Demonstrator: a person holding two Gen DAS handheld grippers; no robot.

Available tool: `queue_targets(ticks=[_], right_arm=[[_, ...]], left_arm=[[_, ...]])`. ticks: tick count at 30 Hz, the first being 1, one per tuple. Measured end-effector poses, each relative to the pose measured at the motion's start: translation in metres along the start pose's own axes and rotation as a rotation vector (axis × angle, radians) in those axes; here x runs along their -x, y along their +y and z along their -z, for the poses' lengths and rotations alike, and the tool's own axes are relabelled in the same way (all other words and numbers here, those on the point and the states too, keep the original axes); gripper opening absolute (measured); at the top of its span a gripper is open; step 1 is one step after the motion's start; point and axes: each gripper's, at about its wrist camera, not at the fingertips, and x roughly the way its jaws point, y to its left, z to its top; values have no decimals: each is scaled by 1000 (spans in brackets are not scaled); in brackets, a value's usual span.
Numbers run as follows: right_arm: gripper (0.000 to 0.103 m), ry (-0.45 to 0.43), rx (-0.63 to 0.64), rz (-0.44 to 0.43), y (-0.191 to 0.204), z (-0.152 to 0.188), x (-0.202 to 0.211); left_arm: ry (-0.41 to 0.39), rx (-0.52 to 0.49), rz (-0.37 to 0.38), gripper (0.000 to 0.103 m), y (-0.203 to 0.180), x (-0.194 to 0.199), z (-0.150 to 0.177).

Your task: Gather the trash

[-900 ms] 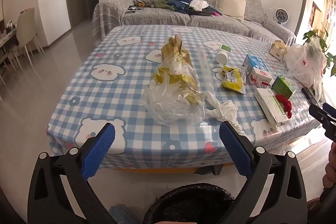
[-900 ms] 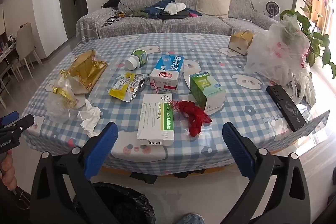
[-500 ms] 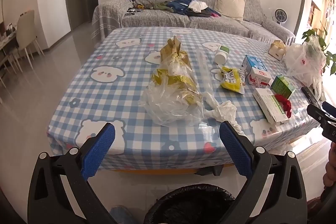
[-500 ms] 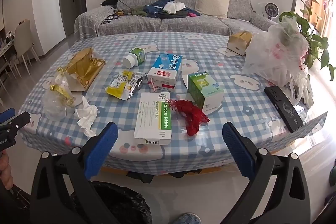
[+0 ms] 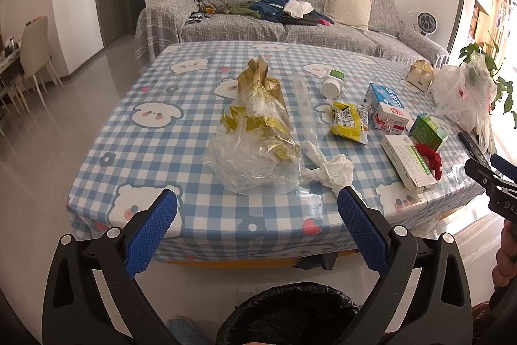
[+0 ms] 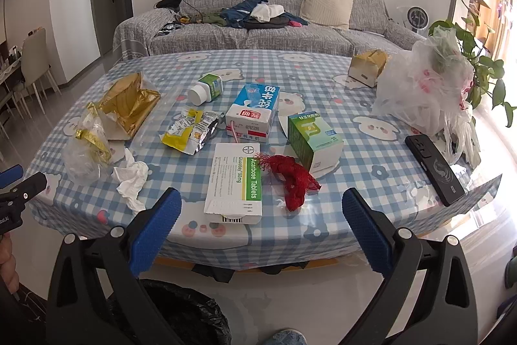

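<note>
Left tool (image 5: 257, 214) wide | ahead we see crinkled clear bag (image 5: 255, 147) | right tool (image 6: 261, 215) wide | flat Acarbose box (image 6: 235, 180), only its view shows print.

Blue fingertip pads (image 5: 152, 233) of the left gripper (image 5: 257, 230) carry a rough, dimpled rubber texture on matt black plastic arms; the right gripper (image 6: 261, 230) shows the same finish. Ahead of both, the tablecloth (image 5: 155, 147) is a smooth checked sheet with a glossy sheen. Directly beyond the left claw lies a crinkled clear plastic bag (image 5: 255, 157) holding shiny gold foil; beside it, soft crumpled white tissue (image 5: 332, 170). Beyond the right claw sit a matt paperboard tablet box (image 6: 236, 180), coarse red mesh netting (image 6: 290, 177) and a glossy yellow foil wrapper (image 6: 190, 133). Far right lies a glossy black phone (image 6: 434, 164). Below, wrinkled shiny black bin liner (image 5: 290, 316).
</note>
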Motion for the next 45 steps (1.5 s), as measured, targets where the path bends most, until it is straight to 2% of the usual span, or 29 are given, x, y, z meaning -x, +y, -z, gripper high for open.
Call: queue_targets(ticks=[45], right_arm=[[96, -2, -19, 15, -7, -3, -1]], left_arm=[[-7, 0, -20, 97, 1, 0, -1]])
